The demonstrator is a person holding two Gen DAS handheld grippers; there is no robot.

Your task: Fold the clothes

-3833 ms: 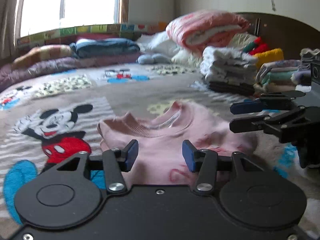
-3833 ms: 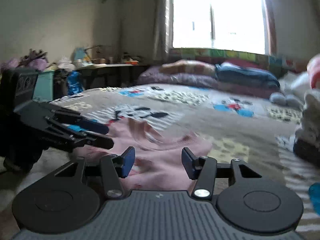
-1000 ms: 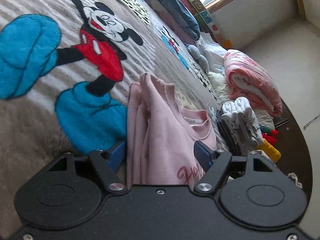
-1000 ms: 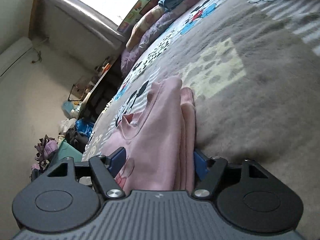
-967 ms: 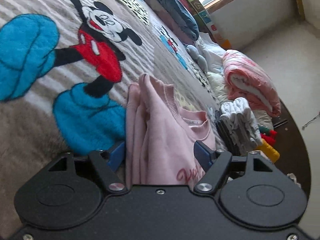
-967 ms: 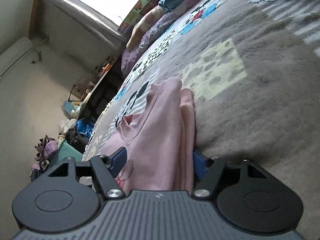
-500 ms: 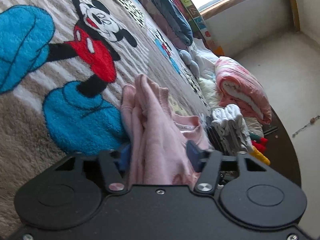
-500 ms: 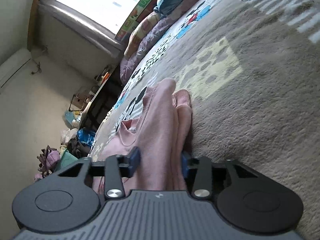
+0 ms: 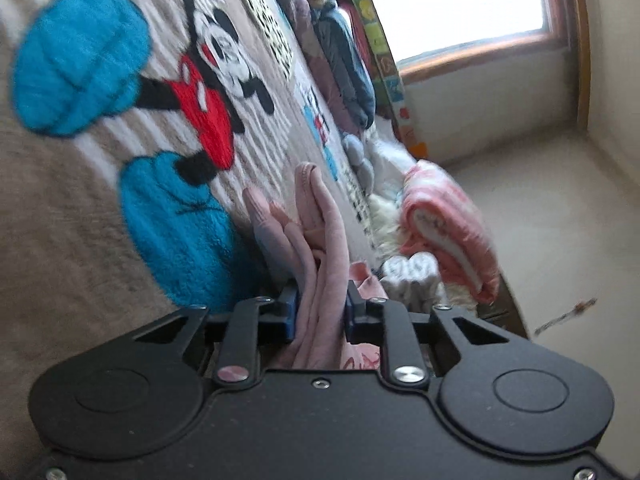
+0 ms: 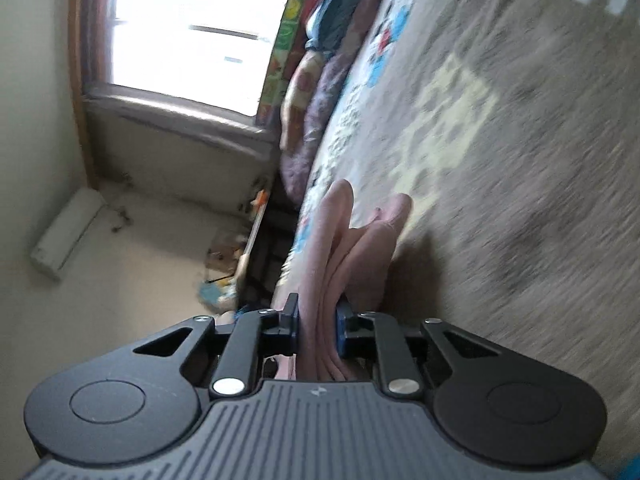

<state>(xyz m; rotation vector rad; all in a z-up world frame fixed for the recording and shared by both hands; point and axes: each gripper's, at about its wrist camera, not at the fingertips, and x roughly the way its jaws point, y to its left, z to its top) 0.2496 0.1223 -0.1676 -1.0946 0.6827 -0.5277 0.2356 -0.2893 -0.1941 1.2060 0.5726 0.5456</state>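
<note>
Clamping bunched folds of the pink sweatshirt (image 9: pixel 320 248), the left tool (image 9: pixel 319 312) and right tool (image 10: pixel 317 322) each pinch it just above the cartoon blanket (image 9: pixel 80 208). Beyond the sweatshirt lie a folded pink quilt (image 9: pixel 448 228) and the window (image 10: pixel 192 28).

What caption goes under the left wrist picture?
Left tongs shut on a bunched pink sweatshirt above the cartoon mouse blanket.

Both grippers are rolled on their sides: the left gripper (image 9: pixel 319 312) and the right gripper (image 10: pixel 318 326) each have jaws clamped on the pink sweatshirt (image 9: pixel 320 248), at opposite edges.
</note>
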